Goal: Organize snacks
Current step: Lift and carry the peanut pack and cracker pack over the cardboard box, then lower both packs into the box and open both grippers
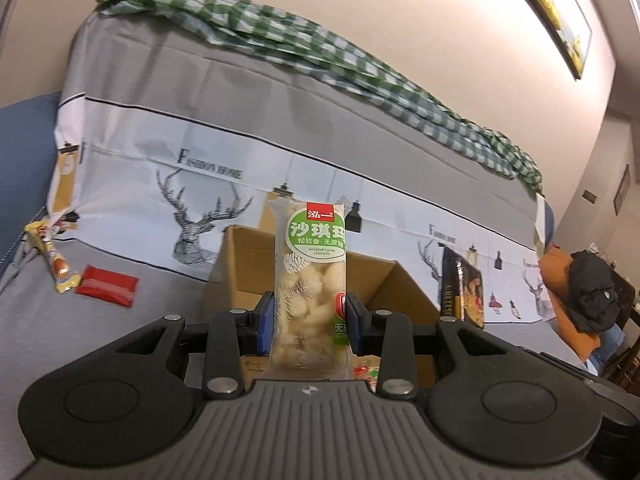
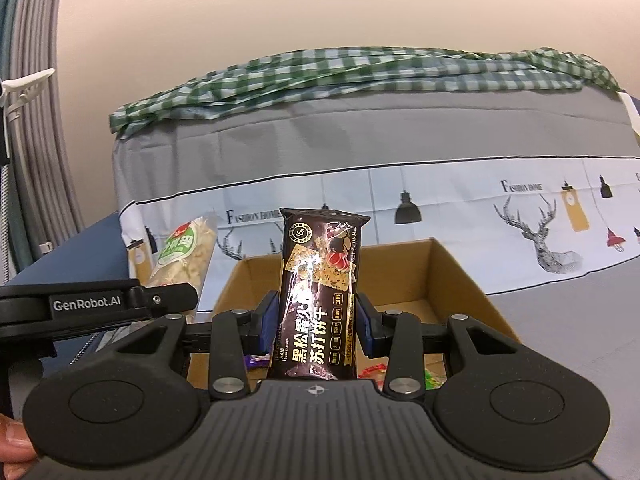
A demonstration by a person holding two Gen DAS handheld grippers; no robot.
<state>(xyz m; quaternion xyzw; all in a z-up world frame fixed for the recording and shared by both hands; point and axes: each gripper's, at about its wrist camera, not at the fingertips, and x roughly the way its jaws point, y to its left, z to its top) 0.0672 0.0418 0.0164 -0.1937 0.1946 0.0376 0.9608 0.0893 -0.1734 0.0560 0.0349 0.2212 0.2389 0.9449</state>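
Clear green-labelled pastry pack (image 1: 310, 288) and dark cracker pack (image 2: 318, 304), both upright over open cardboard box (image 2: 452, 280); red packet (image 1: 107, 285) and yellow packet (image 1: 56, 264) on grey cover.

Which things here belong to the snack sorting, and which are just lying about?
Part of the job:
- pale snack pack in the left gripper
- dark cracker pack in the right gripper
- cardboard box
- red packet and yellow packet

Lying about:
- checked cloth
- black garment
- wall picture

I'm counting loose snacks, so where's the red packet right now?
In the left wrist view the red packet lies flat on the grey cover at far left, beside the yellow snack packet, left of the cardboard box.
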